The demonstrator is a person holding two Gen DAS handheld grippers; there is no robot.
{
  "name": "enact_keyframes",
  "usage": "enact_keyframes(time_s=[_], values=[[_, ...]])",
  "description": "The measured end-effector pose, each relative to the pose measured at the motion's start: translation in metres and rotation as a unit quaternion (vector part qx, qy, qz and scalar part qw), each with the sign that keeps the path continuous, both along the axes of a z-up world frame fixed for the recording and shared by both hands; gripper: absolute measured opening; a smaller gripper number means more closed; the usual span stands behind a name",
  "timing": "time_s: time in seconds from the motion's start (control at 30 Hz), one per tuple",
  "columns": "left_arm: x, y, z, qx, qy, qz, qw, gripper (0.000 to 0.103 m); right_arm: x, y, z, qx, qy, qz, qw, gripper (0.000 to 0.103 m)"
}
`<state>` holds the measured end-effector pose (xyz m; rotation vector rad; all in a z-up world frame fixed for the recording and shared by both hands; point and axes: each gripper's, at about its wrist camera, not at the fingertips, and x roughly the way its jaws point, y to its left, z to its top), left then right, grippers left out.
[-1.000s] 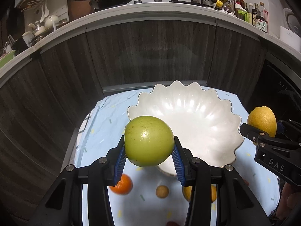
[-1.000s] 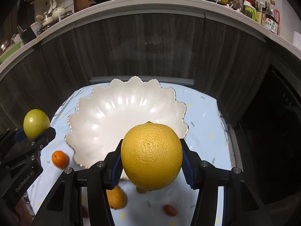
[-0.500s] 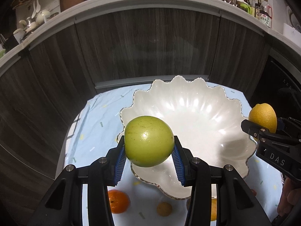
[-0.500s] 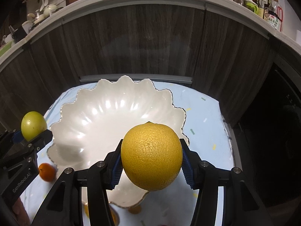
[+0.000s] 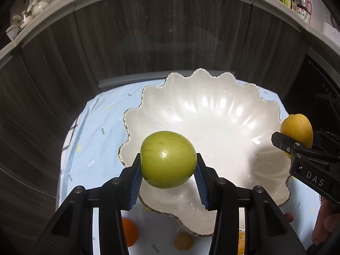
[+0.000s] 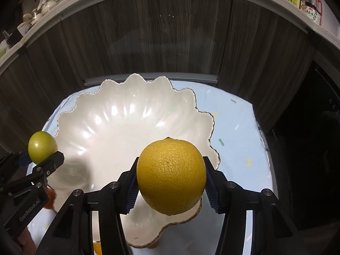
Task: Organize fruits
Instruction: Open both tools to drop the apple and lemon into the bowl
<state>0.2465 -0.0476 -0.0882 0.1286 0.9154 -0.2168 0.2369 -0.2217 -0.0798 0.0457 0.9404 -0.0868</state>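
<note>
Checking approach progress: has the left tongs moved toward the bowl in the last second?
Yes. The left tongs, gripping the green fruit, advanced over the scalloped white bowl's near rim.

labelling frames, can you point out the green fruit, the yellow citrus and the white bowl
green fruit (image 5: 167, 159): left wrist view, middle of its front face.
yellow citrus (image 6: 171, 176): right wrist view, middle of its dimpled skin.
white bowl (image 5: 212, 114): left wrist view, bare inner wall.

Left gripper (image 5: 167, 177) clamped on a green fruit (image 5: 168, 159), blue pads (image 5: 136, 183) pressing both sides, fingers pointing forward and held level. Right gripper (image 6: 171, 188) clamped likewise on a yellow citrus (image 6: 171, 177). Both raised side by side, well apart, bare hand (image 5: 325, 221) partly showing behind the right one.
</note>
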Motion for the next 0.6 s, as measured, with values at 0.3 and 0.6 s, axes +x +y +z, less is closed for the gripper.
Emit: enact_keyframes(time_s=[0.3,0.6], values=[[0.003,0.002,-0.008,0.014,0.021,0.009,0.9996,0.055,-0.002,0.008,0.002,-0.020,-0.003,0.005,1.000,0.060],[0.002,0.010,0.004,0.000,0.017,0.024,0.9996,0.077,-0.010,0.014,0.024,-0.031,-0.038,-0.001,0.999,0.081]])
